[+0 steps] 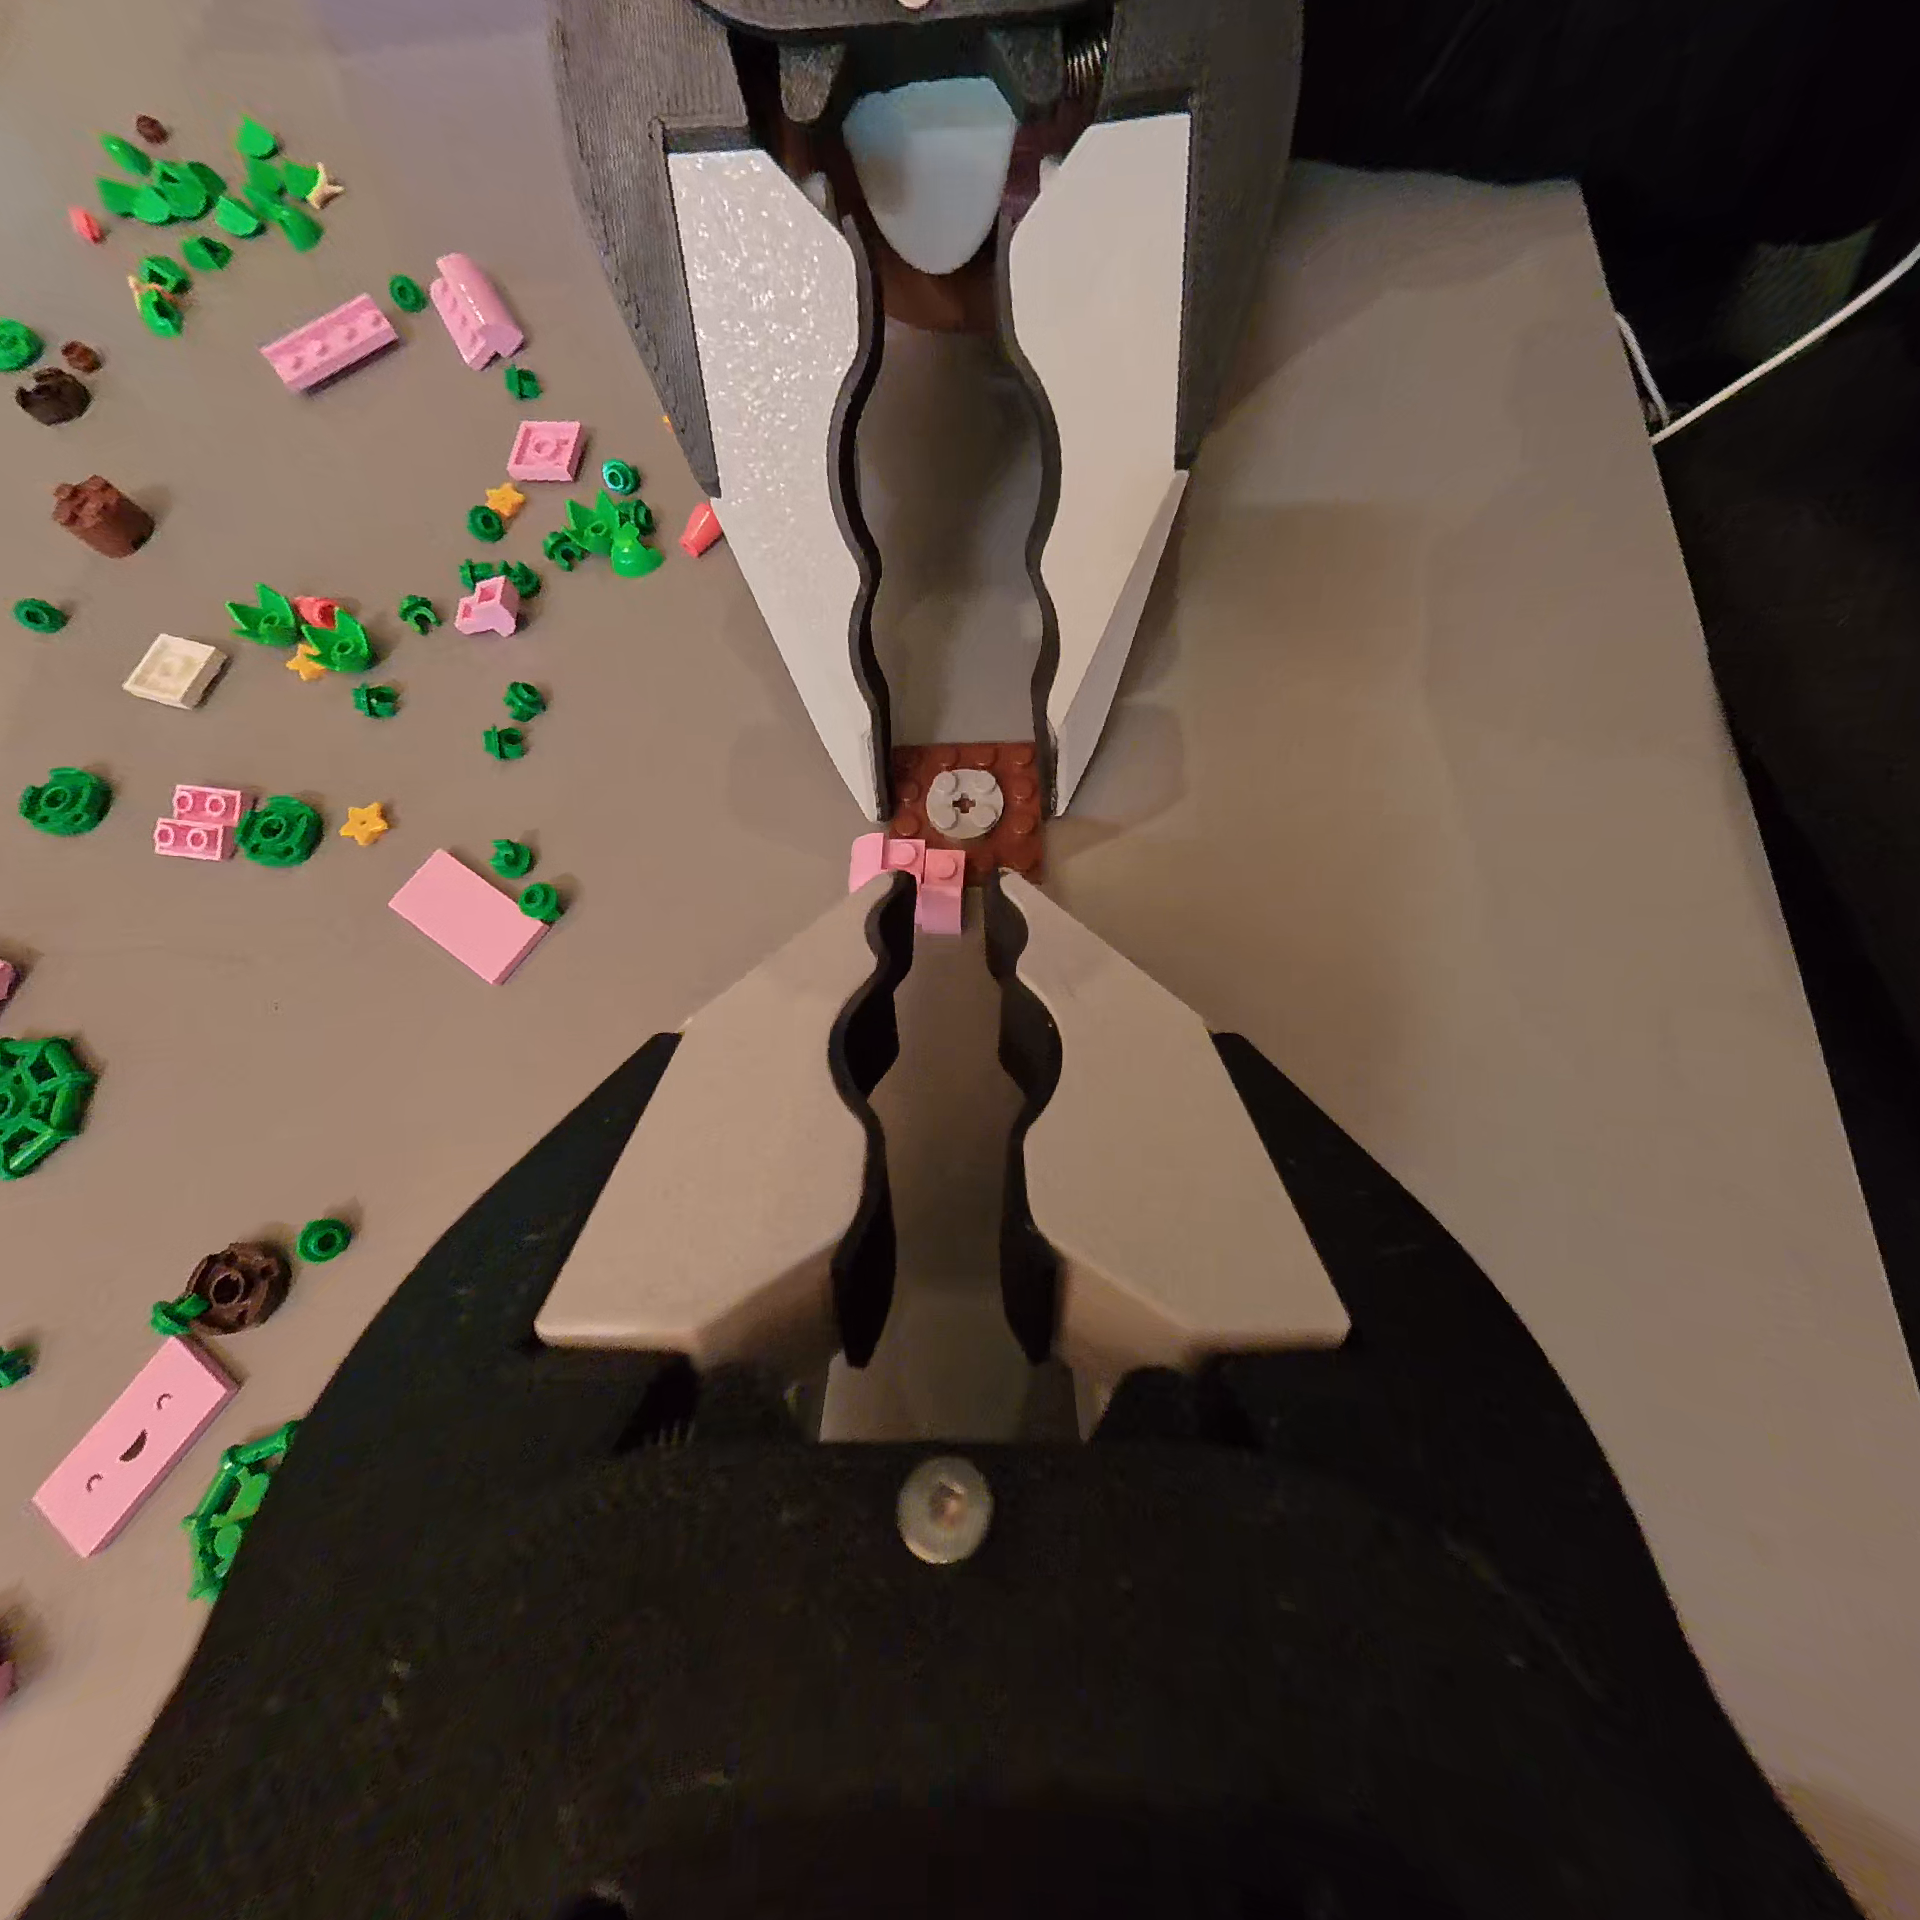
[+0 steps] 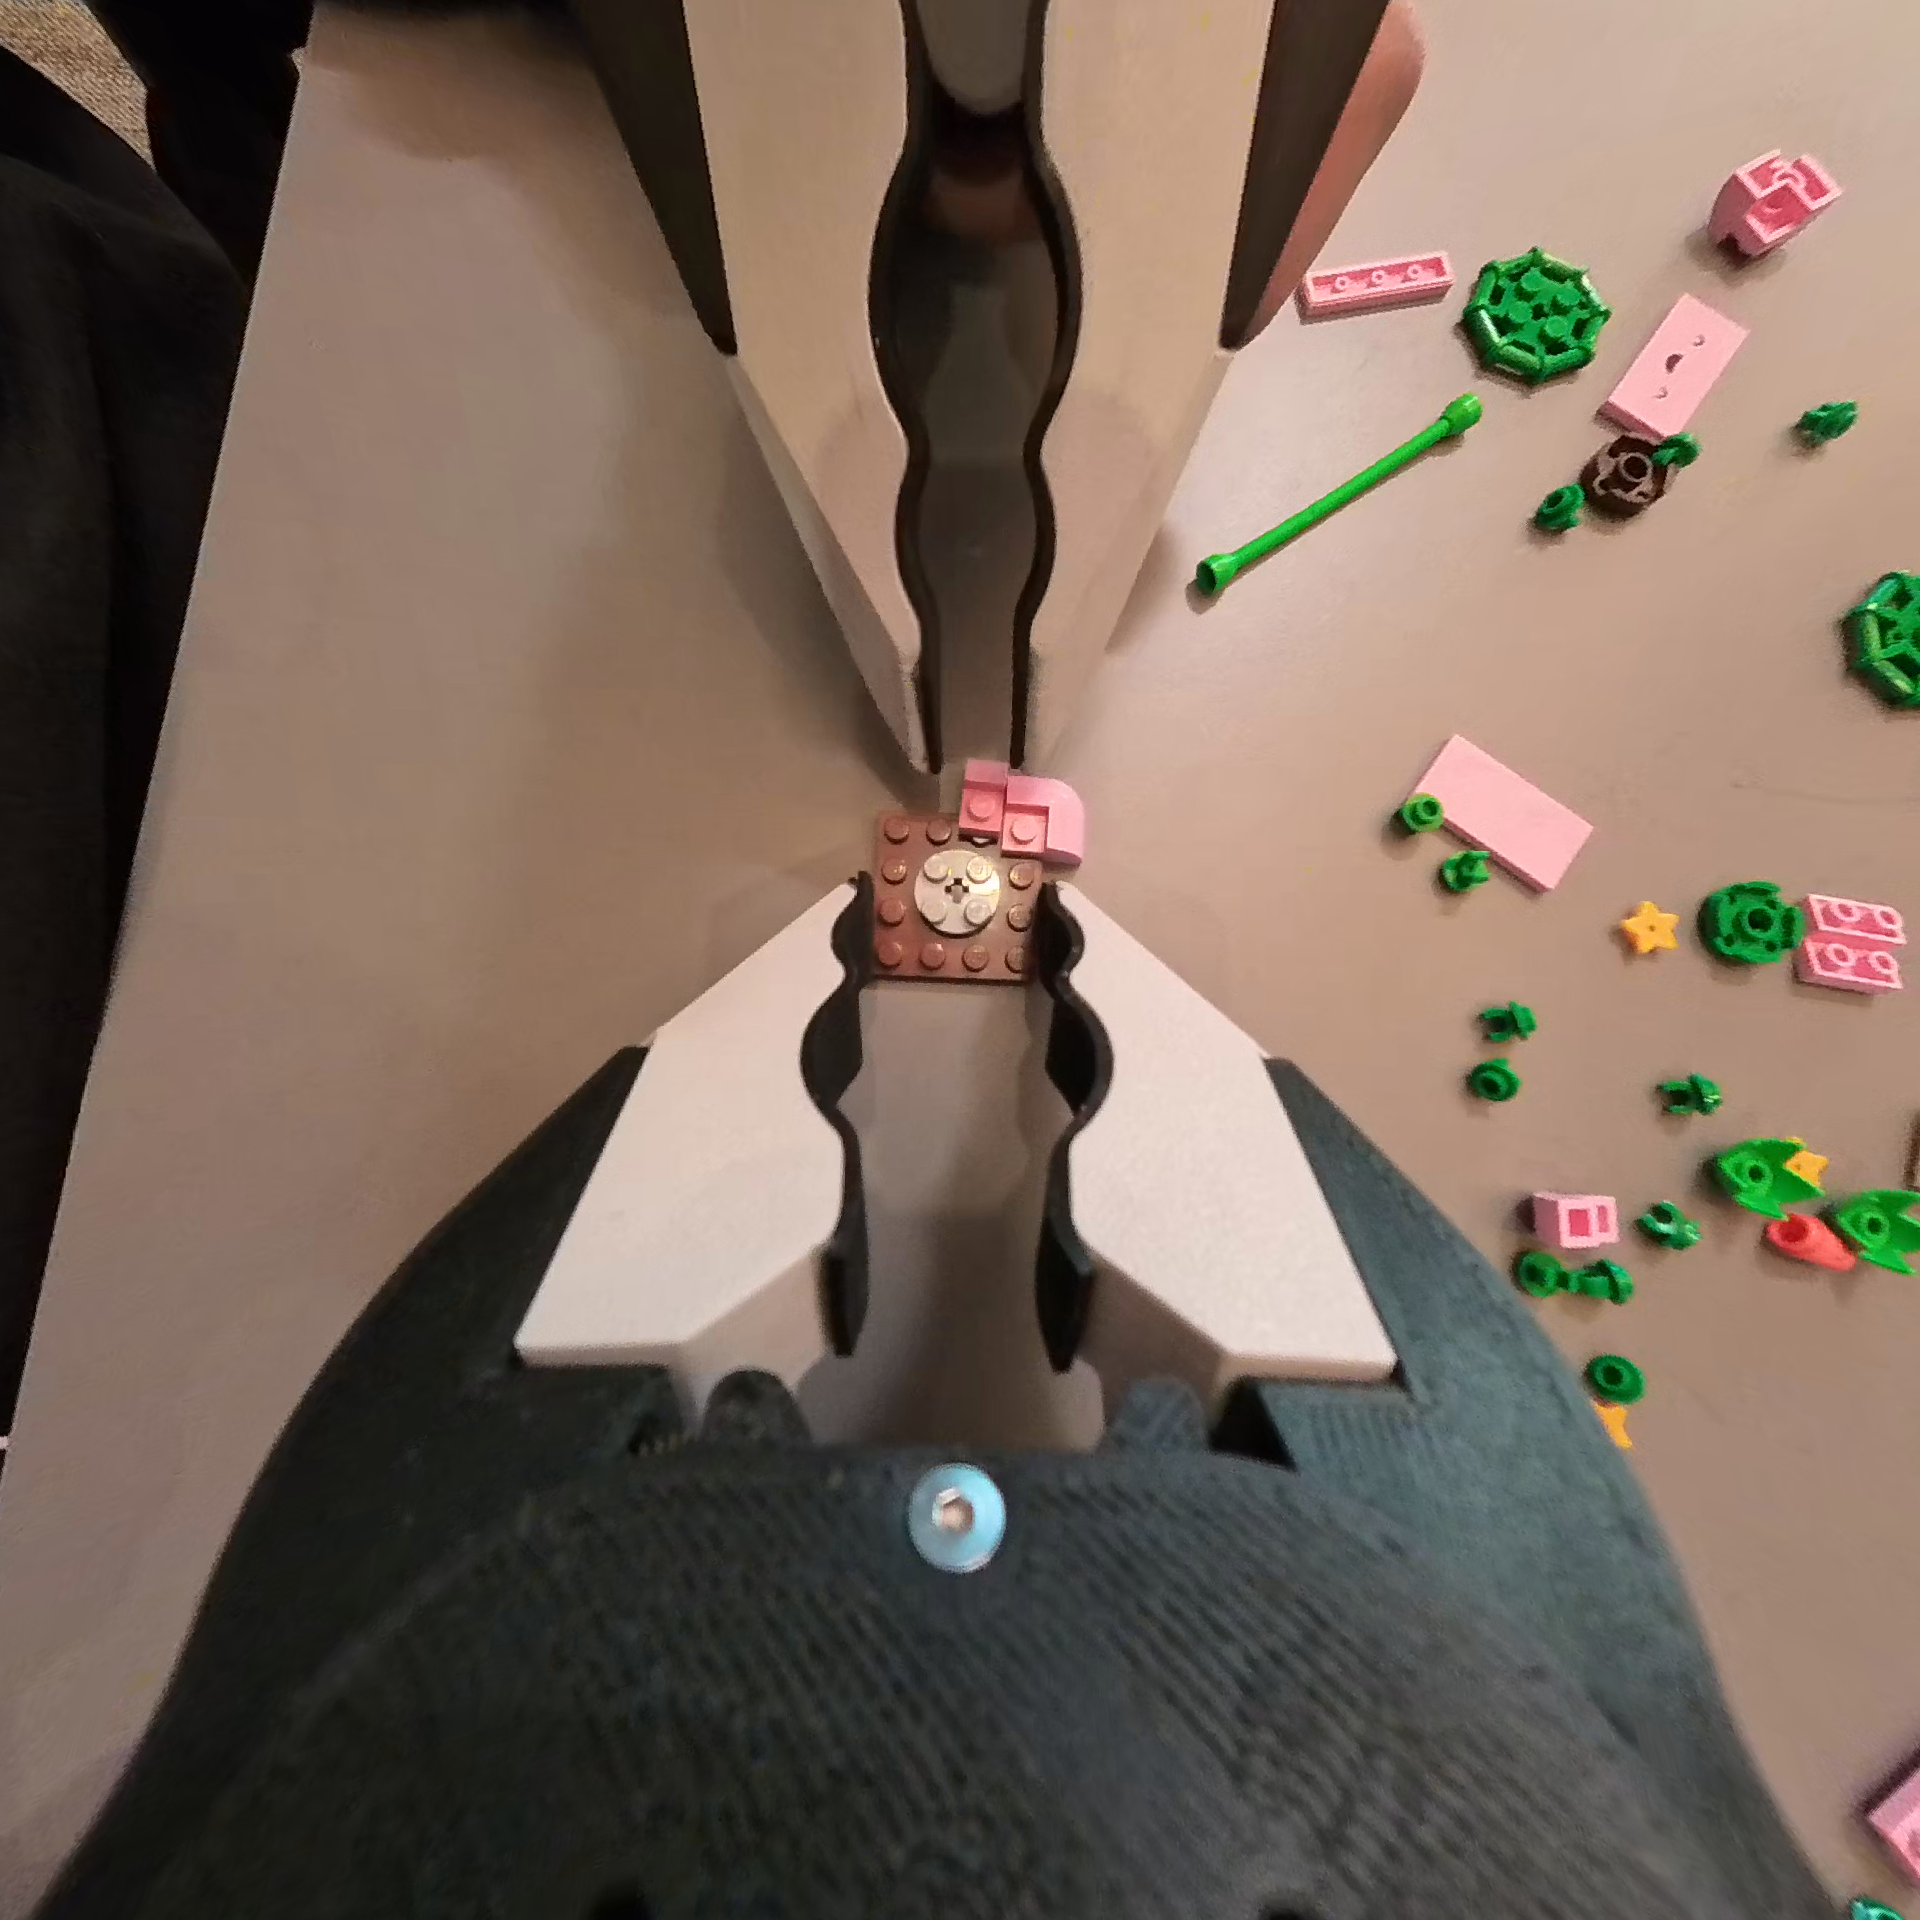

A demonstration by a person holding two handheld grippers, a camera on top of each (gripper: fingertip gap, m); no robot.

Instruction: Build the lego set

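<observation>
1. Between the two facing grippers, low over the grey table [image 1: 1351,727], sits the brown plate [image 2: 951,899], studs up, with a grey round piece [image 2: 958,885] seated at its centre
2. Right gripper [image 2: 948,904]: jaws closed on the brown plate, one fingertip on each opposite side edge; the plate's near half lies between the tips, the far half juts forward of them
3. Left gripper [image 1: 943,883]: jaws narrowed around a small pink brick [image 1: 943,888]; its right fingertip seems to stand slightly clear of the brick, so I cannot tell whether it truly pinches. That brick meets the plate's edge nearest this gripper
4. A second pink piece, the curved pink brick [image 2: 1049,821], sits at the same plate corner, just beside the left gripper's tip
5. Handling, as judgement: hard plastic, very light, stiff, smooth sides. Slippery under a tip grip; likely to pivot or pop out if pressed off-axis
6. Best hold: plate by opposite flat edges, as now; small brick by its two side walls, leaving studs and underside free for pressing down
7. Loose parts (green, pink, brown) lie scattered well off to the left gripper's left, none near the tips
</observation>
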